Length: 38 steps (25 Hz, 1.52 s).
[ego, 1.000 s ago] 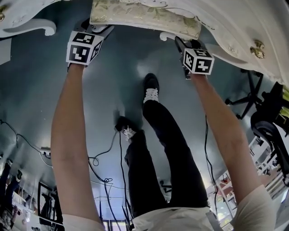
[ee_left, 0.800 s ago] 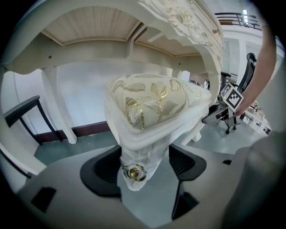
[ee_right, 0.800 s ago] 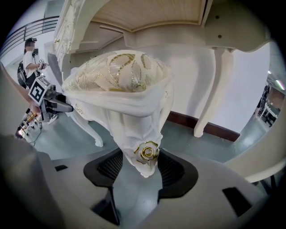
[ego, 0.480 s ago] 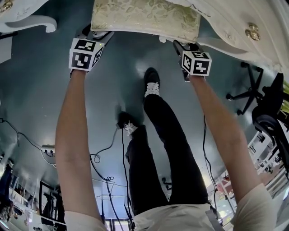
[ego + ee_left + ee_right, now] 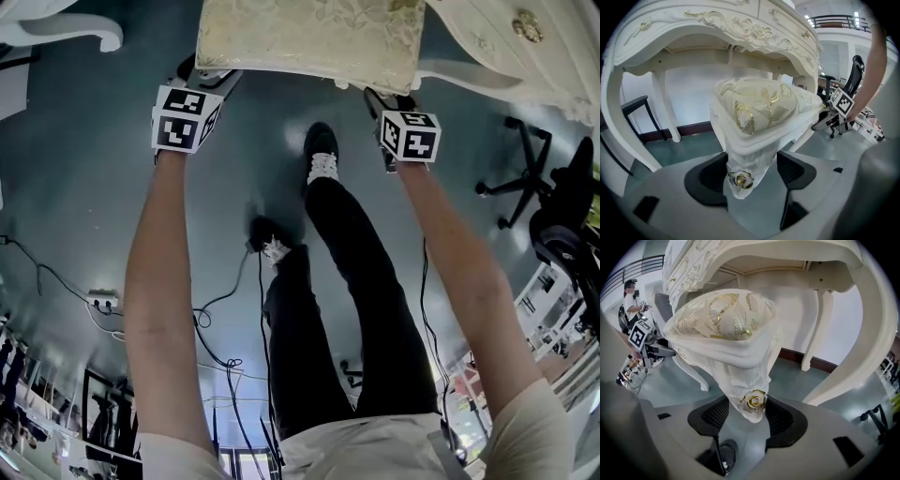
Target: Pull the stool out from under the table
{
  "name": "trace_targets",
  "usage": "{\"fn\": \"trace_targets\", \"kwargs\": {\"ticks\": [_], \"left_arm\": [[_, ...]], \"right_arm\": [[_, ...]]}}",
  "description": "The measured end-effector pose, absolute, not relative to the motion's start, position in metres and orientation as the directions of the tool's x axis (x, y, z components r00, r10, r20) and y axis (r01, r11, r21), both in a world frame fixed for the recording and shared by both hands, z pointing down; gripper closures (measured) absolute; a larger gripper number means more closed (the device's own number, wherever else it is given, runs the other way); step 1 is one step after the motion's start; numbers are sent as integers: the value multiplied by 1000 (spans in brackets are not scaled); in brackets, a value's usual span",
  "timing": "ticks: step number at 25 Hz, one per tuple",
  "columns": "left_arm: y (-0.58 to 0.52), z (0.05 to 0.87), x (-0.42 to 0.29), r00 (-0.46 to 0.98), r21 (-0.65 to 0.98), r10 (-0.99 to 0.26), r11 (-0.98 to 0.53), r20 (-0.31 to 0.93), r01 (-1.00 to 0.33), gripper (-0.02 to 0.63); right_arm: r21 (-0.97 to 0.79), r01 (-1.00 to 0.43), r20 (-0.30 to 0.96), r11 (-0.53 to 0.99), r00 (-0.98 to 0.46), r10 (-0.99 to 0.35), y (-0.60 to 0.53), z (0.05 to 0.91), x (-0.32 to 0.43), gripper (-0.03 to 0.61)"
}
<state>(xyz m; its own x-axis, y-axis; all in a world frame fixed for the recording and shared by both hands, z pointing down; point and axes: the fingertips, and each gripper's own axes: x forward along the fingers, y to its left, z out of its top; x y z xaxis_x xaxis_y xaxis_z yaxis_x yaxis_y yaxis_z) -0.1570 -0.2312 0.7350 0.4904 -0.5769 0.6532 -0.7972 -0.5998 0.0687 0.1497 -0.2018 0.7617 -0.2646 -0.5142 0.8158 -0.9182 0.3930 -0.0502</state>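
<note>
The white carved stool (image 5: 309, 37), topped by a gold-patterned cushion, stands at the top of the head view, partly under the ornate white table (image 5: 506, 42). My left gripper (image 5: 208, 75) is shut on the stool's near left corner. In the left gripper view the corner's leg, with a gold rose (image 5: 740, 179), sits between the dark pads (image 5: 712, 180). My right gripper (image 5: 377, 94) is shut on the near right corner. In the right gripper view its pads (image 5: 780, 420) press either side of that leg's gold rose (image 5: 753, 401). Both sets of fingertips are hidden under the seat in the head view.
My legs and shoes (image 5: 322, 159) stand on the teal floor just behind the stool. Cables (image 5: 225, 309) and a power strip (image 5: 101, 302) lie on the floor at the left. A black office chair (image 5: 525, 178) stands at the right. Table legs (image 5: 820, 329) flank the stool.
The stool has slid out from under the table towards me, so more of its cushion shows. Both grippers came back with it, still clamped on its corners.
</note>
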Motion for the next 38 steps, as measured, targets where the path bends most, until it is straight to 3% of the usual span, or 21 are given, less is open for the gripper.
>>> {"fn": "trace_targets", "kwargs": {"ticks": [25,38], "left_arm": [[-60,737,-153,459,113,-518,-566,722,-816,278],[16,736,-146,452,112,-547,-544,705,-832,278]], "right_arm": [[-60,-913,854,403,-256,-453,-43,766,158,305],[-54,-911,857,409,-253,-450,32,765,166,305]]}}
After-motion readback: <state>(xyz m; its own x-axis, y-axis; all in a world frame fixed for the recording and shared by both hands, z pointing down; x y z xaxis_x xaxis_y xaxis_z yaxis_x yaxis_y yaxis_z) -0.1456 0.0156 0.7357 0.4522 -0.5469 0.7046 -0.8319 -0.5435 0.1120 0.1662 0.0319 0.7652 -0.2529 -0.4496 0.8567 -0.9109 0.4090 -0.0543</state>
